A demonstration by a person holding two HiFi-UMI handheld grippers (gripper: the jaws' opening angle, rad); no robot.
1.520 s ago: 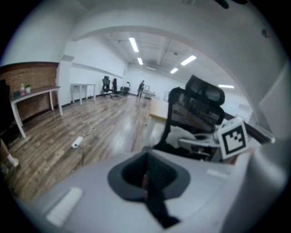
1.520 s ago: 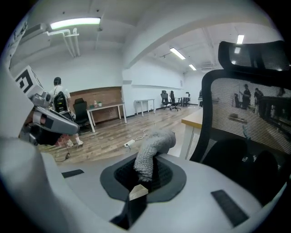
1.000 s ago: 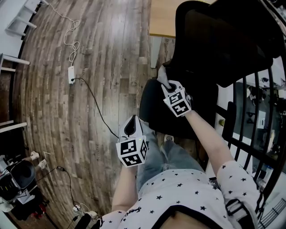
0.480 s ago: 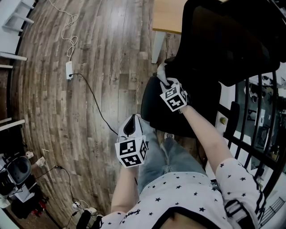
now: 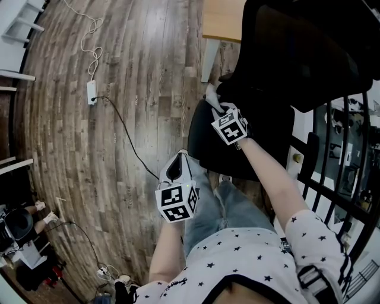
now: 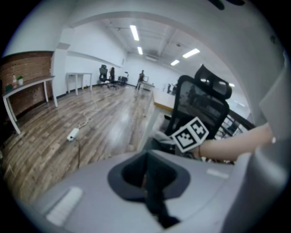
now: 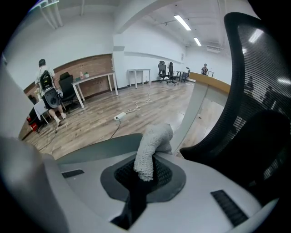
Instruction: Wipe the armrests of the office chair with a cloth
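The black mesh office chair (image 5: 297, 47) stands ahead of me at the upper right, with its dark near armrest (image 5: 234, 83) by the seat (image 5: 205, 139). My right gripper (image 5: 218, 110) is shut on a grey knitted cloth (image 5: 212, 95) that sticks out of its jaws right beside that armrest. In the right gripper view the cloth (image 7: 152, 148) curls up from the right gripper (image 7: 146, 175), next to the chair's backrest (image 7: 261, 86). My left gripper (image 5: 174, 168) hangs lower left over the floor. Seen in its own view, the left gripper (image 6: 148, 175) is shut on nothing.
A power strip (image 5: 91, 93) with trailing cables lies on the wooden floor. A wooden desk (image 5: 222, 18) with a white leg (image 5: 207, 59) stands behind the chair. Black railing bars (image 5: 332, 178) run along the right. A person (image 7: 45, 88) stands by far tables.
My right gripper with the cloth has crept slightly up along the chair's edge toward the armrest. The left gripper has hardly moved.
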